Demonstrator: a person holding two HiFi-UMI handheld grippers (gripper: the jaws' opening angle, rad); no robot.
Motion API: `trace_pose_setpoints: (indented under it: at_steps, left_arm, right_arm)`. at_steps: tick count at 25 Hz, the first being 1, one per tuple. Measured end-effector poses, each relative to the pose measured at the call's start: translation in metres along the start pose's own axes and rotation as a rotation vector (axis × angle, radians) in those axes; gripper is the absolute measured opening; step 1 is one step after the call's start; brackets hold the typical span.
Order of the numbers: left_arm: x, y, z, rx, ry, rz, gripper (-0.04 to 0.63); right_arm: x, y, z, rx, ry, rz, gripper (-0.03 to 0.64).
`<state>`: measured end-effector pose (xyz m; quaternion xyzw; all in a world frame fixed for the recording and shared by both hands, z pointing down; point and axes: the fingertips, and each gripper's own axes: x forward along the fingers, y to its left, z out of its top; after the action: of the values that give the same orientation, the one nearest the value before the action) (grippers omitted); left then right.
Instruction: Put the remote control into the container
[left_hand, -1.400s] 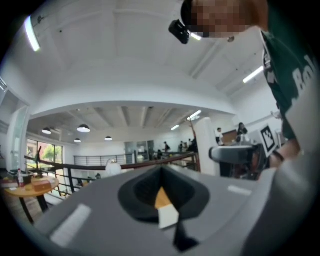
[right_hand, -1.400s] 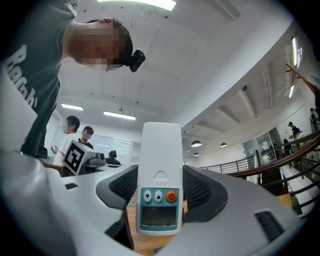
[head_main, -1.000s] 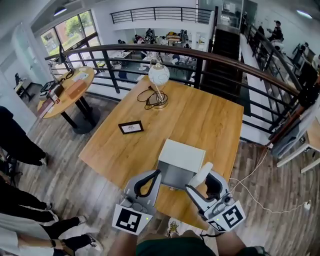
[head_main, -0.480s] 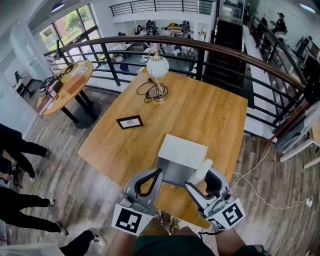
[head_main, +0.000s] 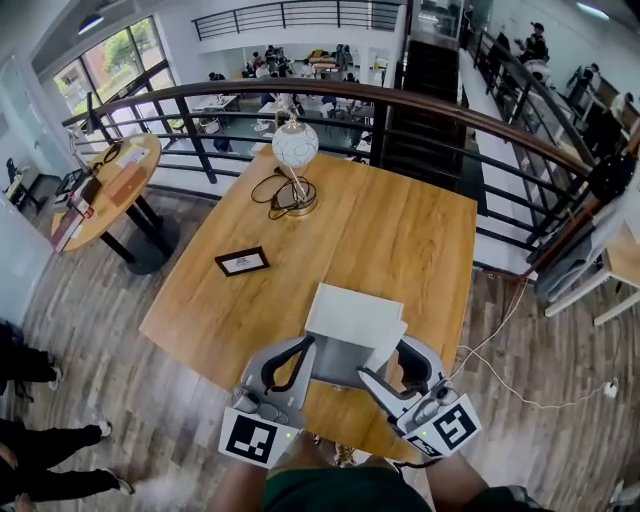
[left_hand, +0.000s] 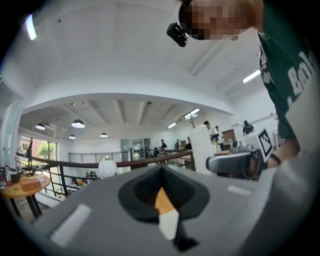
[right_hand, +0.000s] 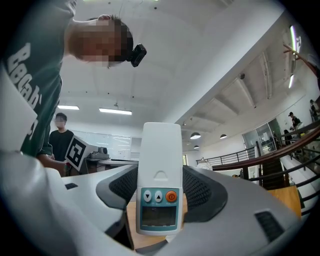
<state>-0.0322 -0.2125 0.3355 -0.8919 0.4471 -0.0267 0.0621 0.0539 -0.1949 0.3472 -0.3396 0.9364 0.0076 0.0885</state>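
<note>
Head view: wooden table (head_main: 380, 240), with an open white container (head_main: 350, 312) near its 6 o'clock edge. The lid is up on the 12 o'clock side.

Right gripper (head_main: 386, 362) is at the container's 4 o'clock corner, jaws clamped on the remote control (head_main: 387, 345). The remote is white and tilted, its free end pointing to about 11 o'clock over the container's right edge. Can't tell whether it touches the box.

Right gripper view: remote control (right_hand: 160, 180) stands upright between the two jaws, pinched on both long sides. The small display, two grey arrow buttons and one orange button face the camera.

Left gripper (head_main: 305, 344) is at the container's 7 o'clock corner, just beside its wall.

Left gripper view: left gripper (left_hand: 161, 168) has its jaw tips pressed together with nothing between them. Table wood and a white box corner show through the loop behind the tips.

Elsewhere on the table:
- a globe lamp (head_main: 295, 148) with coiled cable at 11 o'clock
- a small framed card (head_main: 241, 262) at 9 o'clock

Both are well apart from the container.
</note>
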Motion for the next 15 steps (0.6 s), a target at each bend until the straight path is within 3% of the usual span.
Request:
trace_pose_setpoints:
  at_steps: [4,15]
  left_arm:
    - [0.009,0.007,-0.009,0.027,-0.009,-0.029,-0.006]
    - [0.025,0.026,-0.031,-0.034,-0.012,-0.018,-0.006]
  right_arm:
    - [0.013,0.004,-0.002,-0.036,0.017,0.008,0.288]
    - [0.027,-0.008,-0.026,-0.057,0.079,-0.006,0.288]
